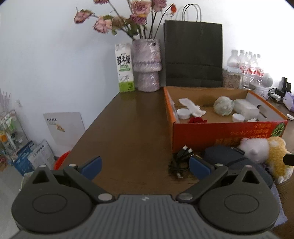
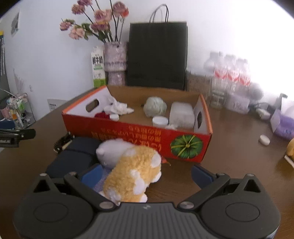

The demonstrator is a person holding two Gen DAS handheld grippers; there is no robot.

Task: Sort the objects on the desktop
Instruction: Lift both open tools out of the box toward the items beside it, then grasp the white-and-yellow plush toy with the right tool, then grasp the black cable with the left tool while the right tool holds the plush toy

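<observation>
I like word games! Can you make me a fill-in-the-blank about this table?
1. The plush toy lies between the right gripper's open ____.
2. The flowers stand in a ____.
3. The milk carton stands ____ the orange box.

Missing words: fingers; vase; outside

Each gripper, left and right, is built the same way. A grey ribbed body is seen in the middle, with a small white mark on top. Two round black discs are set at the sides. Black arms with silver screws are tipped with blue pads.
</observation>
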